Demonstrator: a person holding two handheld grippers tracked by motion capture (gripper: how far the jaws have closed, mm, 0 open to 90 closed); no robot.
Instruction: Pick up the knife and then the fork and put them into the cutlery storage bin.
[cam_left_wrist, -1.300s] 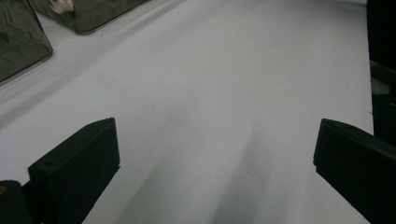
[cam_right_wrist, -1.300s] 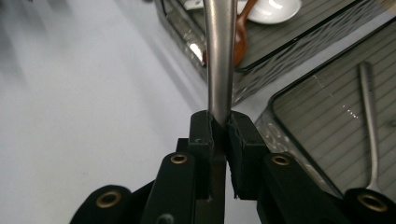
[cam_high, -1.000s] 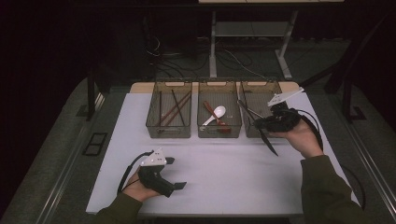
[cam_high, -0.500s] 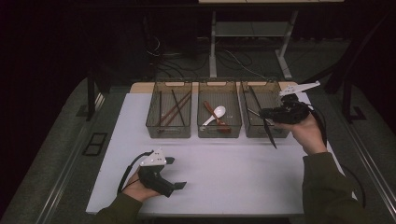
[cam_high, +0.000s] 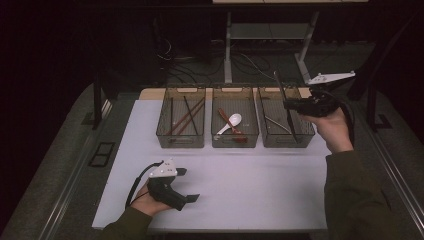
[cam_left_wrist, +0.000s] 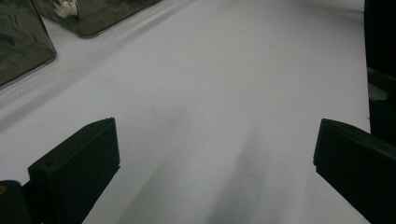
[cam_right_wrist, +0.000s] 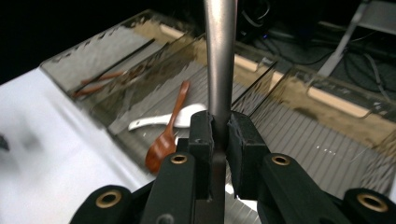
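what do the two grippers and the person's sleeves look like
Both are black pistol-shaped handsets. The left gripper and right gripper each carry a pale three-cornered plate and trail a black cable. Brass-ringed holes mark the right one's jaw arms. The sleeves are dark olive.

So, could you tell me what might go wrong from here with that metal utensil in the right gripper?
The right gripper pinches the metal utensil on a narrow part of its handle, so it could swivel or slip. Its long lower end hangs over the right bin and might catch the wall or land outside.
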